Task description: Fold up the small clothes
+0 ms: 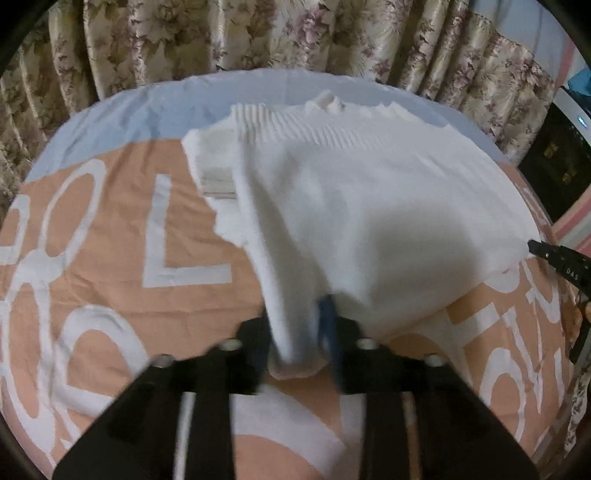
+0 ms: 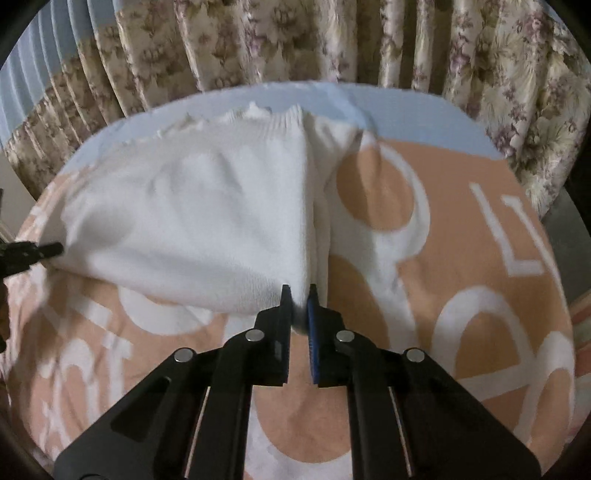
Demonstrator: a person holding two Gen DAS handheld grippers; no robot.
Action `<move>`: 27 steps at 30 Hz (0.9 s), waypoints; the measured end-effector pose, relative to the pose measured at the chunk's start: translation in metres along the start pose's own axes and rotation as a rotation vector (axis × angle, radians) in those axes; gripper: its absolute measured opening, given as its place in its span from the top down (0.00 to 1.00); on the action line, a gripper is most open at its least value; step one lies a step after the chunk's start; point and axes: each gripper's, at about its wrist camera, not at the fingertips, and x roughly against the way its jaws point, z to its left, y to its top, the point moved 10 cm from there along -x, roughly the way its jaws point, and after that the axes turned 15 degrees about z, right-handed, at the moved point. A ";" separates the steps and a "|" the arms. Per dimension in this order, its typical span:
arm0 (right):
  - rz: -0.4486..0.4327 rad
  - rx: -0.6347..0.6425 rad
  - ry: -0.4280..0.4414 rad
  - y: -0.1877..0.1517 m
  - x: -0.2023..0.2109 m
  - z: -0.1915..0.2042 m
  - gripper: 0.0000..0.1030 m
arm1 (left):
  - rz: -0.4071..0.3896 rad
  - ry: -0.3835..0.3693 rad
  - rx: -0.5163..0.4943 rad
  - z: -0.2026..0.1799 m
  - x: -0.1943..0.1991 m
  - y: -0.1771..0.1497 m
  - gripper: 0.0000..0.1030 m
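Overhead, floral curtain [image 1: 258,33]; peach lettered bedspread [image 1: 110,240]; left gripper [image 1: 299,332], right gripper [image 2: 298,295] both clamp white garment [image 1: 351,206].

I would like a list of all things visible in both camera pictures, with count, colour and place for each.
white knitted garment: one, white, lying across the middle of the cover, near corners lifted
printed cover: one, peach with white letters, pale blue far edge, under the garment
floral curtain: one, beige with mauve flowers, behind the surface
dark device: one, black, far right of the left view
left tongs: one pair, black, garment corner between them
right tongs: one pair, black, shut on the other near corner
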 end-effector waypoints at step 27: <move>-0.079 0.089 0.053 0.128 -0.037 -0.007 0.86 | -0.045 0.107 0.148 0.043 -0.032 0.095 0.05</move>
